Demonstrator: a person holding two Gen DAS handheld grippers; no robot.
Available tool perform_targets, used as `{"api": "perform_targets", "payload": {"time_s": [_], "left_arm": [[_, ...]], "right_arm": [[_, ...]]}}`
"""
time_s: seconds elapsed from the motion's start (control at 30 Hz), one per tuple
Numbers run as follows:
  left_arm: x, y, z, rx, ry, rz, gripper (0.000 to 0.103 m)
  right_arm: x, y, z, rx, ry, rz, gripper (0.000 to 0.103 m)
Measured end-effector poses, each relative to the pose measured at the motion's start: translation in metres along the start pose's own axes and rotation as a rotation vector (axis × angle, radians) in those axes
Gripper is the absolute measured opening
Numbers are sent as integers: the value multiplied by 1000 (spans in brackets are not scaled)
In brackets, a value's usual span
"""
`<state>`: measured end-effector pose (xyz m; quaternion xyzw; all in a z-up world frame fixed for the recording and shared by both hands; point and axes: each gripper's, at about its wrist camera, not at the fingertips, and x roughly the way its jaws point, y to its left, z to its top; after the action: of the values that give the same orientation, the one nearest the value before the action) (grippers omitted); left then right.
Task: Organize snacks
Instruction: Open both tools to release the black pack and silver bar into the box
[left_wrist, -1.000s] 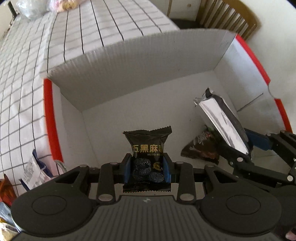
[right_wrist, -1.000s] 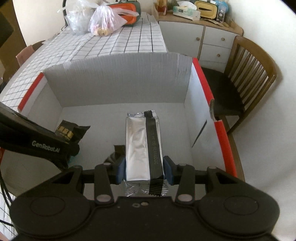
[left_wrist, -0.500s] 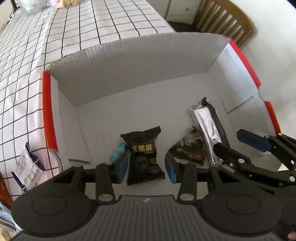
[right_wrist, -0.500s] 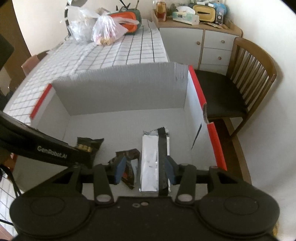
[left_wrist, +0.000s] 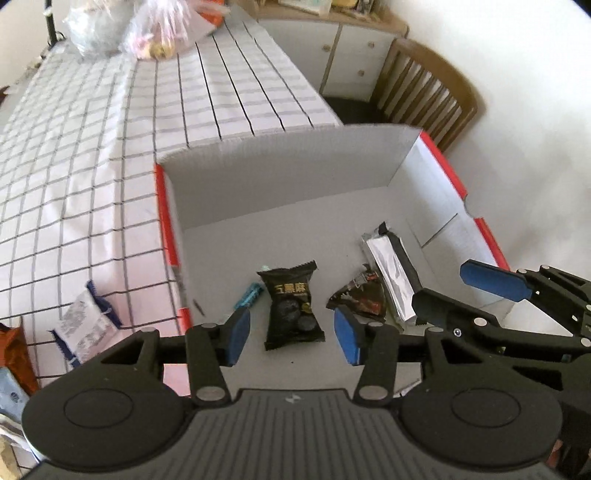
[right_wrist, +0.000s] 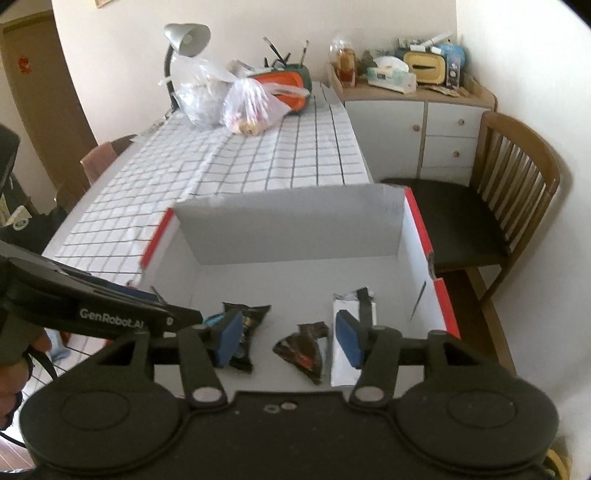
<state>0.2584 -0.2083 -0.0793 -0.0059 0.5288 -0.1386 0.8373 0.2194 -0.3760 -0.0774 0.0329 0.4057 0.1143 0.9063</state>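
4 snacks (left_wrist: 293, 304) in box (left_wrist: 280, 173) | 2 grippers (left_wrist: 291, 334) empty, fingers (left_wrist: 236, 334) apart

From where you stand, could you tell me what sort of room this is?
Most likely a home dining room: a table with a checked tablecloth, a wooden chair and a white sideboard cluttered with household items.

Four snack packets (left_wrist: 293, 306) inside box (left_wrist: 280, 177)
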Motion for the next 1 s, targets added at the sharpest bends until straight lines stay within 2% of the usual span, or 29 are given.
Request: {"api": "perform_targets", "payload": {"time_s": [0.23, 0.47, 0.57, 0.63, 0.73, 0.8, 1.0], "left_arm": [[-40, 19, -17, -8, -100, -1, 53], [-80, 47, -39, -8, -191, 1, 59], [-95, 60, -49, -15, -231, 12, 65], [-104, 71, -57, -22, -254, 17, 65], [-115, 86, -67, -34, -271, 17, 65], [-121, 96, -72, -37, -281, 20, 67], [-136, 126, -89, -42, -312, 23, 73]], "right_arm": [[-20, 23, 0, -3, -47, 13, 65], [-38, 55, -1, -16, -92, 20, 79], [-43, 69, -2, -16, -98, 34, 80], [-44, 80, -3, -21, -101, 40, 81], [-45, 95, -3, -25, -106, 55, 82], [-46, 105, -4, -27, -116, 65, 91], [-47, 135, -8, -35, -138, 93, 93]]}}
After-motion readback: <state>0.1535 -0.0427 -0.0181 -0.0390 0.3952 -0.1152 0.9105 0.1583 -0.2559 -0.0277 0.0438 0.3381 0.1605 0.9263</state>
